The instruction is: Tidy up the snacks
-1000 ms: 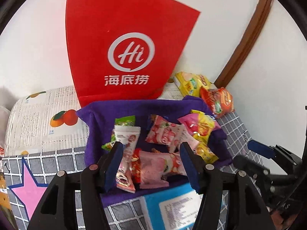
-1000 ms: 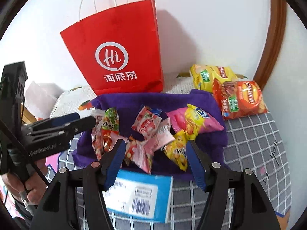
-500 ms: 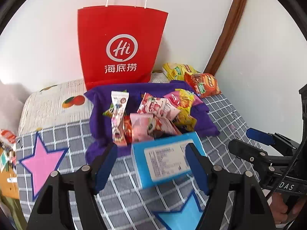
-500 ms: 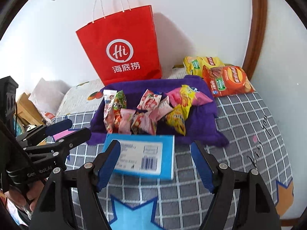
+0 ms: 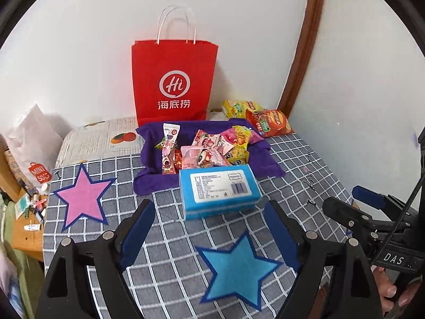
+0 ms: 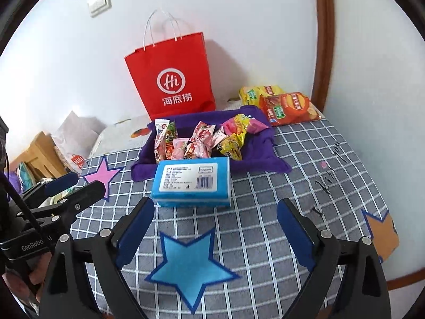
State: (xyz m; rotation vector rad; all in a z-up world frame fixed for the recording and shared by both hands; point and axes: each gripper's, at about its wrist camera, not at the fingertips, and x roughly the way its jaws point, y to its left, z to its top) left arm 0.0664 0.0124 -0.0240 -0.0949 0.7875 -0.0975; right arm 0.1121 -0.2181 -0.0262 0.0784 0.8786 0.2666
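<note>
A pile of small snack packets (image 5: 204, 148) (image 6: 199, 141) lies on a purple cloth (image 5: 151, 178) (image 6: 260, 156) on the checked table. A blue box (image 5: 217, 190) (image 6: 192, 184) lies in front of the cloth. Two chip bags (image 5: 268, 121) (image 6: 288, 107), one yellow and one orange, lie at the back right. A red paper bag (image 5: 172, 82) (image 6: 172, 79) stands against the wall behind the cloth. My left gripper (image 5: 209, 223) is open and empty, well short of the box. My right gripper (image 6: 215, 220) is open and empty, also short of the box.
The grey checked tablecloth (image 5: 305, 175) (image 6: 292, 186) has pink, blue and orange star patches. Printed paper (image 5: 101, 138) lies at the back left. A cluttered wooden shelf (image 5: 26, 212) stands left of the table. White walls and a brown door frame (image 5: 302, 40) close the back right corner.
Both grippers have drawn back from the snack pile toward the front of the table and stayed open. The blue box and stars have come into fuller view.
</note>
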